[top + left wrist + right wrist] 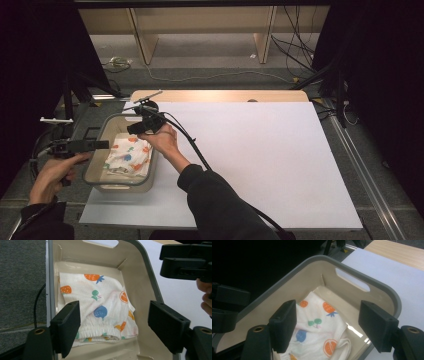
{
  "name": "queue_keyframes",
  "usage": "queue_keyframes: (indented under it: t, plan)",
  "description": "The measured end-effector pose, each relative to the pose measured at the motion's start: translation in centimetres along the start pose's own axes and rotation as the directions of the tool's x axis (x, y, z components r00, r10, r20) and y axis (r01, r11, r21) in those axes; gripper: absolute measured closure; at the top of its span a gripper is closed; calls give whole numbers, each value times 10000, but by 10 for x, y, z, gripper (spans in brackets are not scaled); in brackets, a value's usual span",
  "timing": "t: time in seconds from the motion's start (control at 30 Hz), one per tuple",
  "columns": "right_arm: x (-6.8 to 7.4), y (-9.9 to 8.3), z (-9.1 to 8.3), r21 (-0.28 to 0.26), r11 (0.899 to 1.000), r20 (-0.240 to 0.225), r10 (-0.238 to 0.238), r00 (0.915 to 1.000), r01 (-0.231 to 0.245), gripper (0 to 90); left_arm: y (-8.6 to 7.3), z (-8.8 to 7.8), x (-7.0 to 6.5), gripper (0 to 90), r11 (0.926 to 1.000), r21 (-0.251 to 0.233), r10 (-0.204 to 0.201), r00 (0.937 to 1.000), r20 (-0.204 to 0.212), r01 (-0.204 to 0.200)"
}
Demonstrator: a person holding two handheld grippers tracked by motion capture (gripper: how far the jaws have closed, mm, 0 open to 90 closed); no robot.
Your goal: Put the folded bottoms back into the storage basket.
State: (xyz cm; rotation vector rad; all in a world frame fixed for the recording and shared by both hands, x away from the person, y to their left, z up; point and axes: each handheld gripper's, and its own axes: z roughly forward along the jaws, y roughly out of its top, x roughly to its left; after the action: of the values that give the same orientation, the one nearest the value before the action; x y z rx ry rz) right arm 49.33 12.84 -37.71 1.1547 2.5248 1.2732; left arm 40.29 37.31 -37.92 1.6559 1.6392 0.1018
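A white cloth printed with orange, blue and green fruit (127,155) lies folded on the floor of a beige bin with a grey rim (102,131) at the table's left edge. My left gripper (106,145) hovers at the bin's left rim and my right gripper (134,129) over its far right corner. In the left gripper view the left gripper (114,306) stands open above the cloth (100,310), with nothing touching its pads. In the right gripper view the right gripper (328,305) is open too, above the cloth (317,325) and apart from it.
The bin sits on a white sheet (260,150) that covers a wooden table (220,95). The right gripper's black cable (192,145) runs along the forearm. Cables lie on the floor beyond the table (210,76). Dark drapes stand at both sides.
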Motion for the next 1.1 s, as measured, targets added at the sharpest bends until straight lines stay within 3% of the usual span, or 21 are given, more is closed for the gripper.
queue_keyframes:
  t: [0.47, 1.1]
  plan:
    - [-4, 2, -14, -210, 9998, 48, -57, 10000, 58, 287, 3, 4, -12, 165, 9990, -417, 126, 9997, -193, -134]
    - [-27, 2, -43, -638, 9980, 329, 46, 9994, -25, 287, 7, 15, -44, 152, 9940, -615, 911, 9958, 43, -907]
